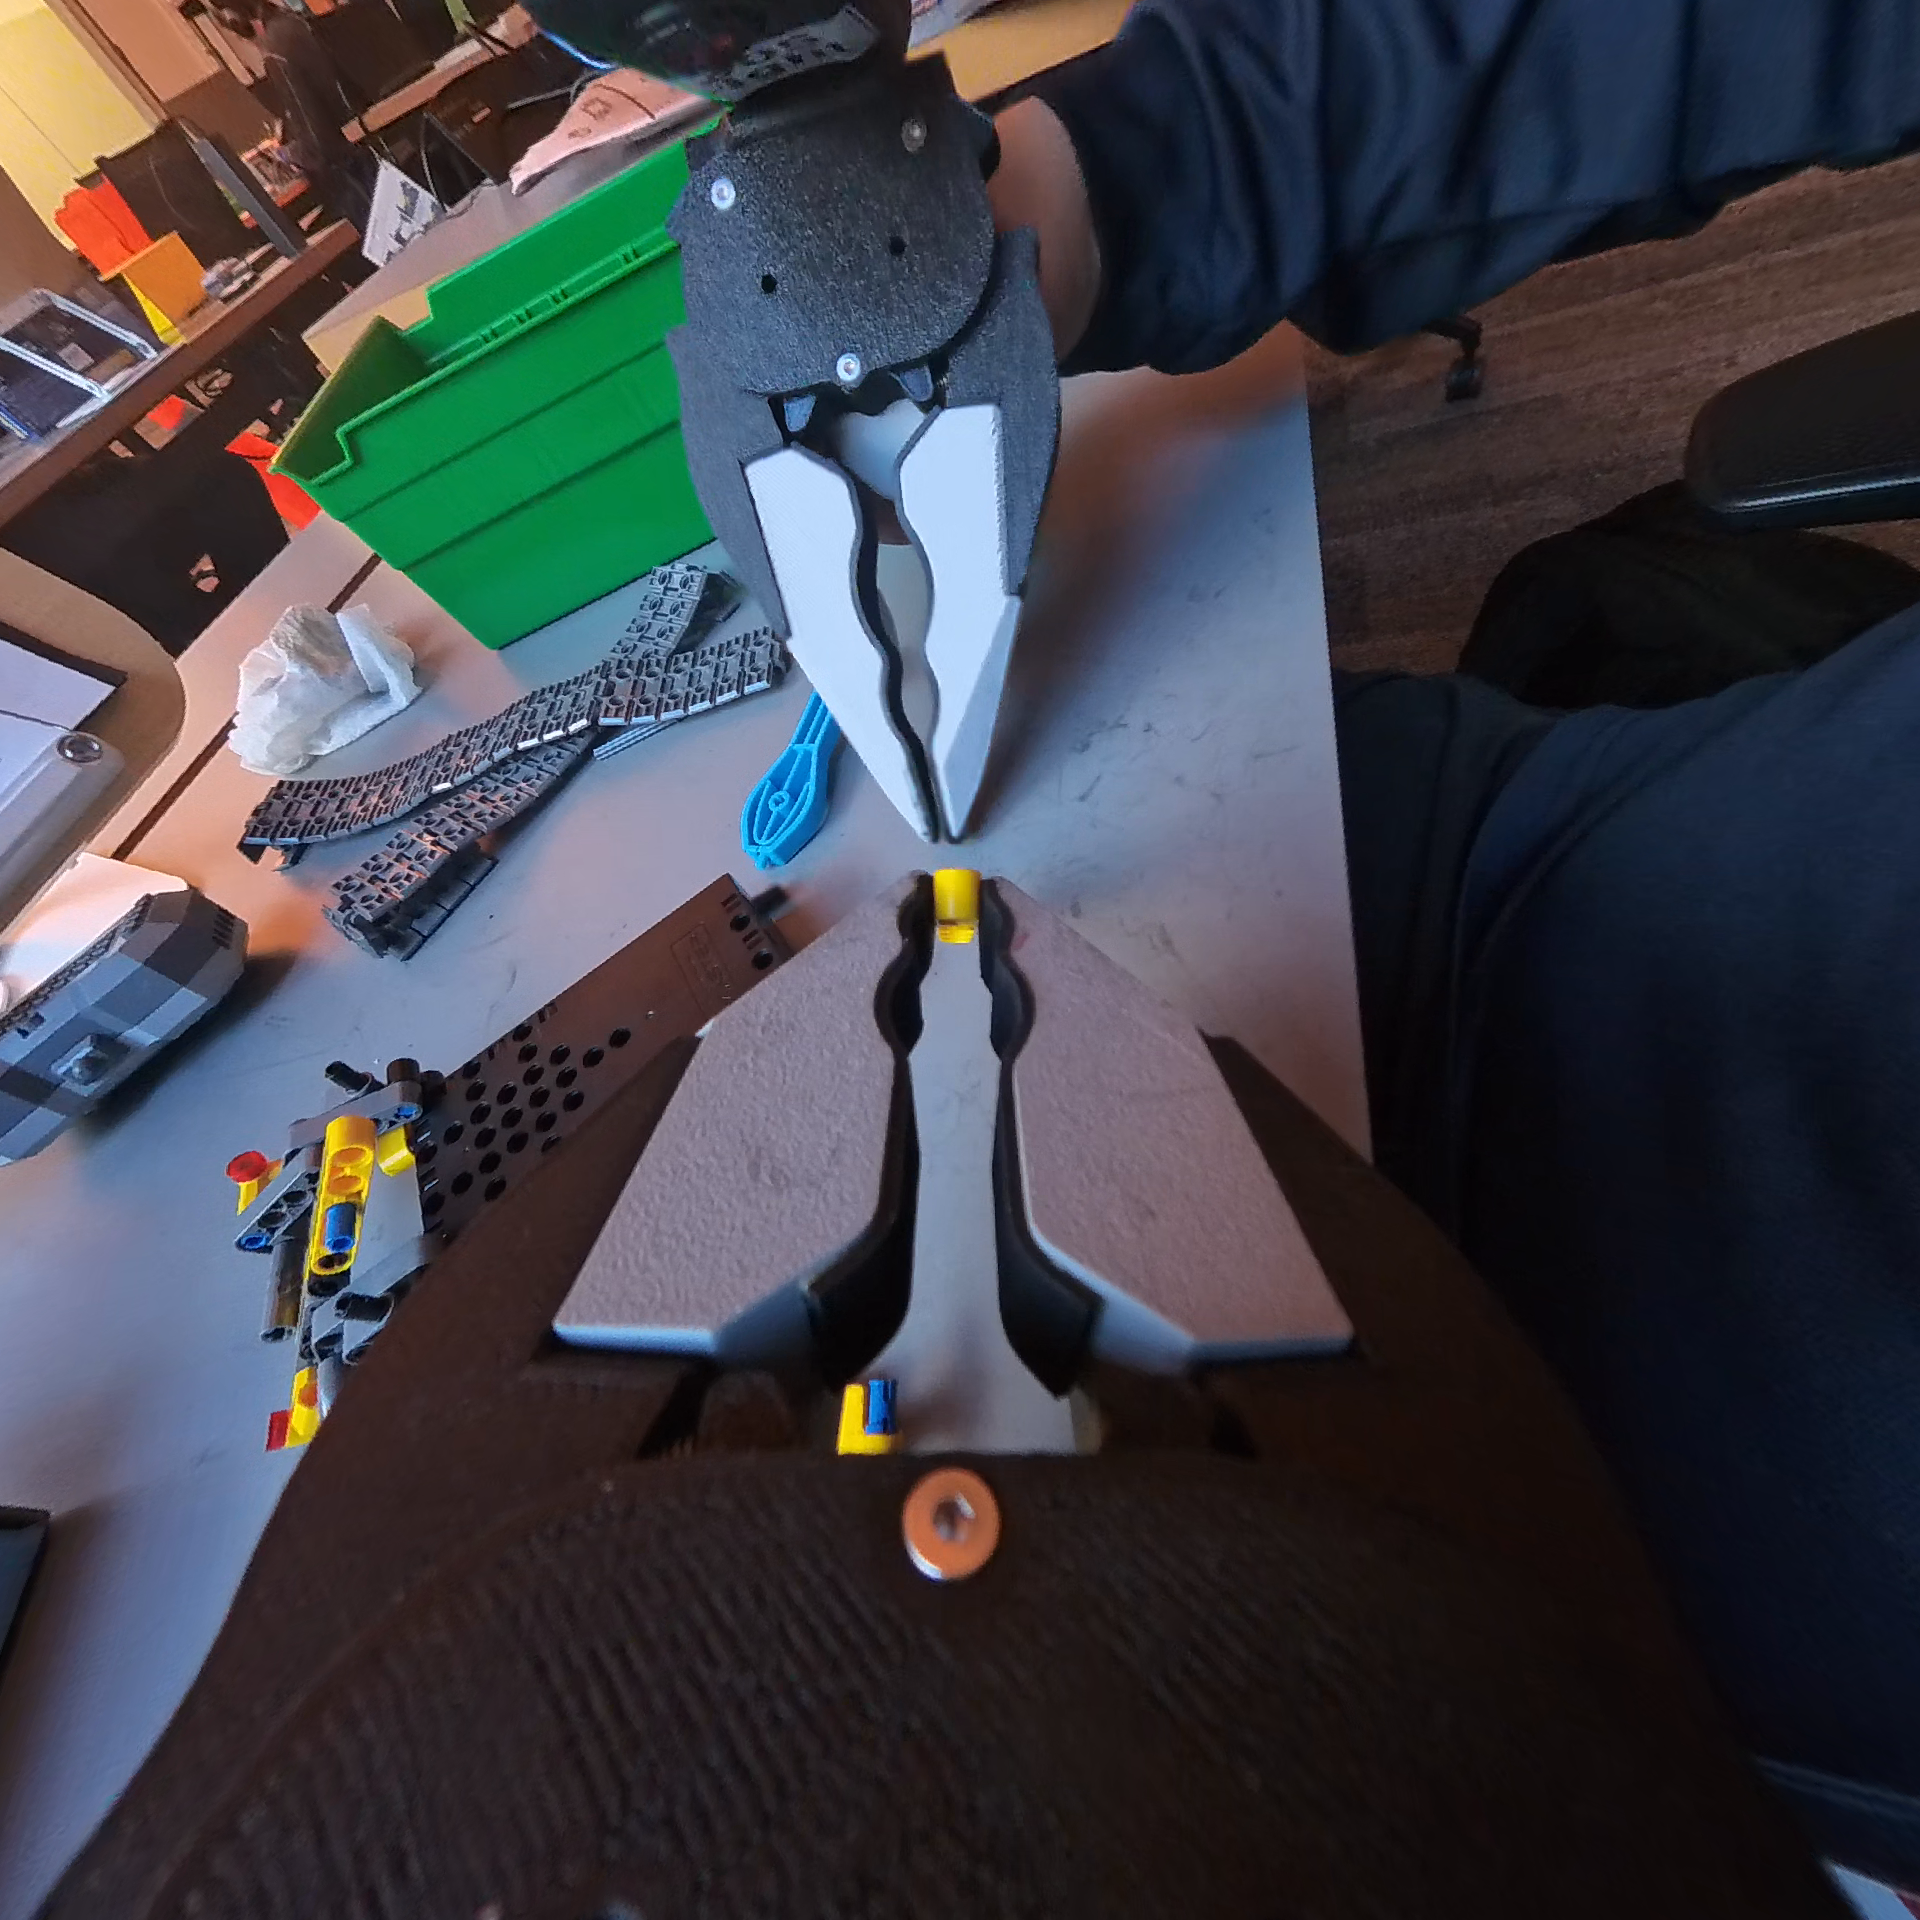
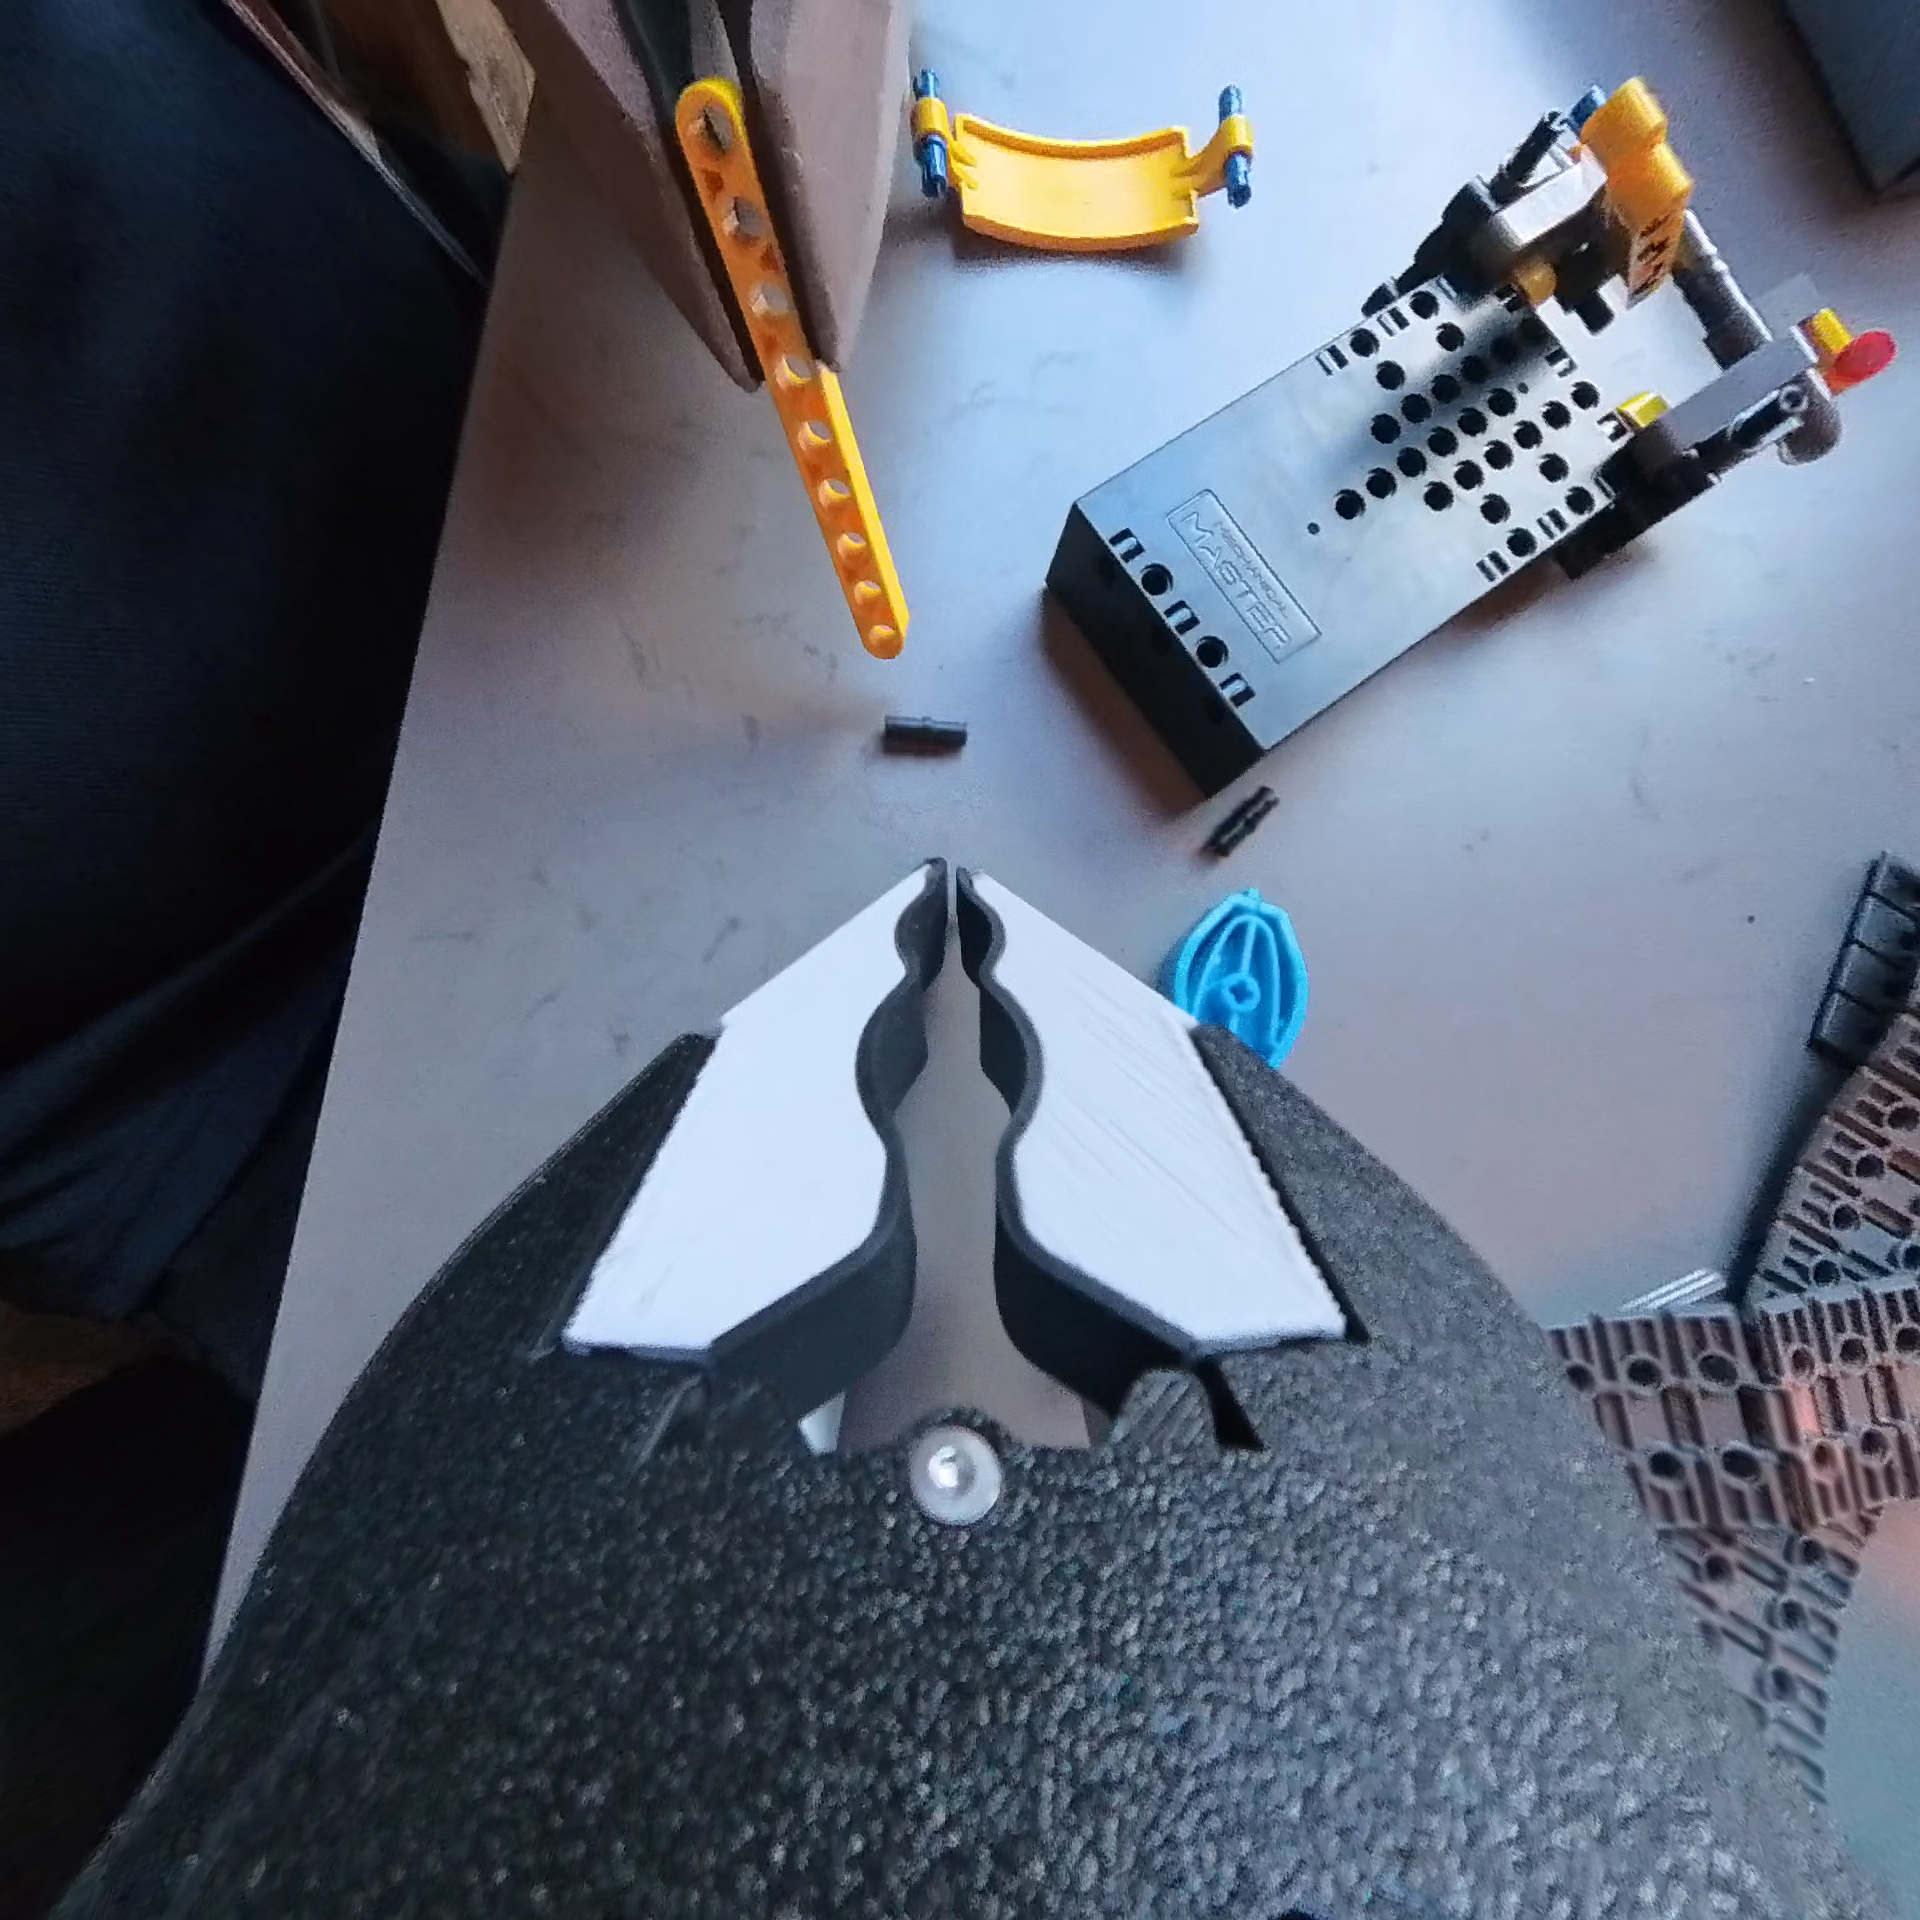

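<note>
Right wrist view: long yellow holed beam [image 2: 821,436] in left tongs [image 2: 774,353].

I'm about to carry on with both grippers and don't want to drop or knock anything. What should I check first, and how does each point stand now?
1. Left gripper grip on the yellow beam: ok, fingers clamp it near one end.
2. Beam clear of the table: ok, it hangs above it.
3. Right gripper empty: ok, tips nearly together with nothing between.
4. Black pin reachable: ok, it lies loose just ahead of the right gripper.
5. Black block out of the way: ok, off to the side.
6. Grippers apart: ok, a small gap between tips.
</note>
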`<state>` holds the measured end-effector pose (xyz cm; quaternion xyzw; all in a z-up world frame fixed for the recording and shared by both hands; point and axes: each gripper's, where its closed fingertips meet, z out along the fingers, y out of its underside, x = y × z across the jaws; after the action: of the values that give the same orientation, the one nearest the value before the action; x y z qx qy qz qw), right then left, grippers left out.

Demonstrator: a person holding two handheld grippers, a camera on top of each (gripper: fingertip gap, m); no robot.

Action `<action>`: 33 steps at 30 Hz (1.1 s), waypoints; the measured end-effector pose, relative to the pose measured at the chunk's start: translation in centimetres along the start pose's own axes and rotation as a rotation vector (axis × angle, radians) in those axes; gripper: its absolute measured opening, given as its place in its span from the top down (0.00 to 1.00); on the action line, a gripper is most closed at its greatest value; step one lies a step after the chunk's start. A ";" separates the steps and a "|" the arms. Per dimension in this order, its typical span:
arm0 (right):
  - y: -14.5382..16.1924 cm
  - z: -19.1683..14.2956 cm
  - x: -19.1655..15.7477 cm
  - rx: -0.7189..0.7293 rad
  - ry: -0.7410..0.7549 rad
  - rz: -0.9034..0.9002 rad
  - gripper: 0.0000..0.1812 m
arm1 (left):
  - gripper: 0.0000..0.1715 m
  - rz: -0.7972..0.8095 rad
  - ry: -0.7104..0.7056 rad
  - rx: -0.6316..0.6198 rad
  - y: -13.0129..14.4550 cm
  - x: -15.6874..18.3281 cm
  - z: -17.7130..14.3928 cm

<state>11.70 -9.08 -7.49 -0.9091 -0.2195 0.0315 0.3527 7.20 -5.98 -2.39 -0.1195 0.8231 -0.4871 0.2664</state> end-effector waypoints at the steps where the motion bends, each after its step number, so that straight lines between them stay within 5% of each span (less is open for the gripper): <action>1: 0.0 -0.1 0.0 0.008 0.003 0.005 1.00 | 0.97 -0.001 0.000 0.000 0.0 0.0 0.0; 6: -0.7 0.2 -0.3 0.035 0.053 0.075 0.93 | 0.97 -0.002 -0.004 0.004 0.0 -0.1 0.0; 16: -0.8 -0.3 5.7 0.022 0.255 0.274 0.92 | 0.96 -0.001 -0.002 -0.006 0.1 0.0 0.1; 33: 0.2 0.8 4.5 -0.102 0.268 0.310 0.98 | 0.97 0.006 0.001 0.009 -0.1 0.1 -0.1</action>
<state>15.66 -6.80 -7.81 -0.9448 -0.0296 -0.0469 0.3230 7.05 -5.99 -2.28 -0.1158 0.8213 -0.4900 0.2681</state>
